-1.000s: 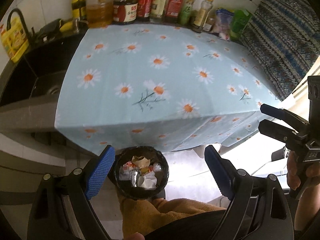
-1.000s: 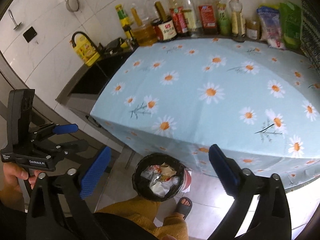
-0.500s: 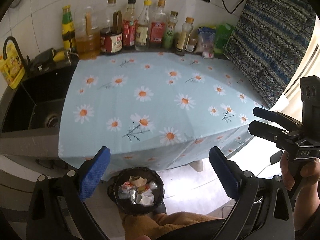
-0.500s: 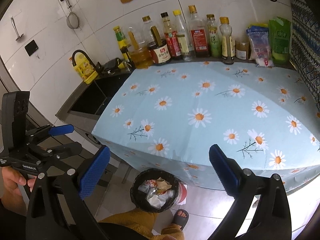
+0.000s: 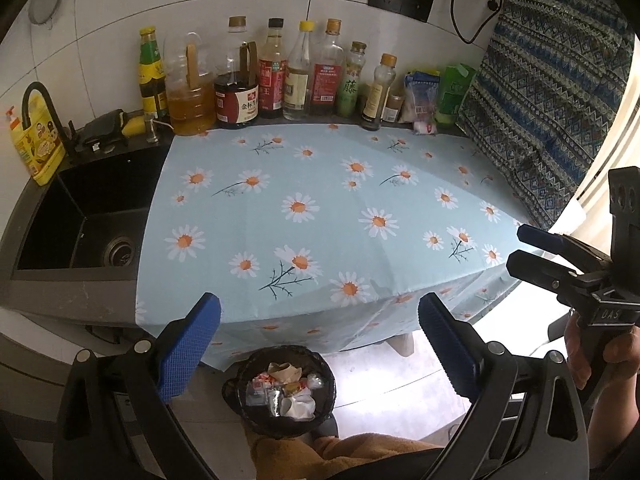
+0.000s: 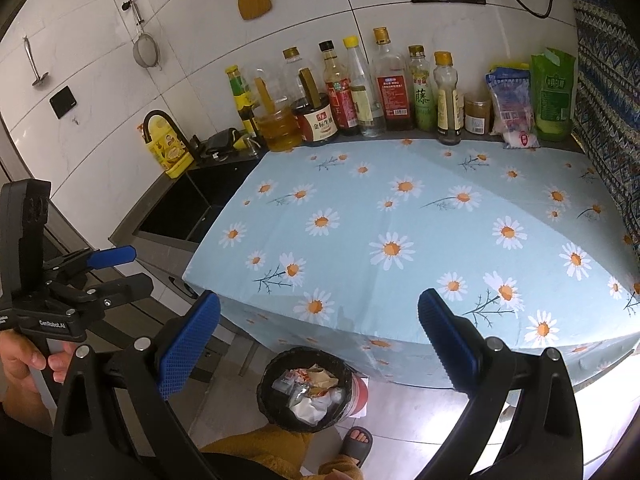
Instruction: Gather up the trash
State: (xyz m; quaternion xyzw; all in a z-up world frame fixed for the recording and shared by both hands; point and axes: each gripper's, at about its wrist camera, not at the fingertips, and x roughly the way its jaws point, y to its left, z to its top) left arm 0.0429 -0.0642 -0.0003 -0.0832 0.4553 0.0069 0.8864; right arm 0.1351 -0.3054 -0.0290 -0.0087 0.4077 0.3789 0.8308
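left hand-held gripper [image 5: 319, 340]: jaws wide apart, nothing between
right hand-held gripper [image 6: 319, 338]: same, apart and empty
round black bin [image 5: 285, 390]: on floor below daisy-print tabletop [image 5: 320, 216], full of wrappers

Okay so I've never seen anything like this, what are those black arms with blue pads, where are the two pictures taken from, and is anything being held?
Those are two hand-held grabbers, no robot arm: a person squeezes one in each hand. Each carries a camera looking along its own two fingers. One picture is from the left gripper, the other from the right gripper; each also catches the other grabber at its edge. Both stand open and hold nothing. Below them is a counter under a daisy tablecloth, bare except for bottles and packets lined along the wall. A black sink lies to the left. On the floor in front stands a black trash bin already holding wrappers and crumpled paper.
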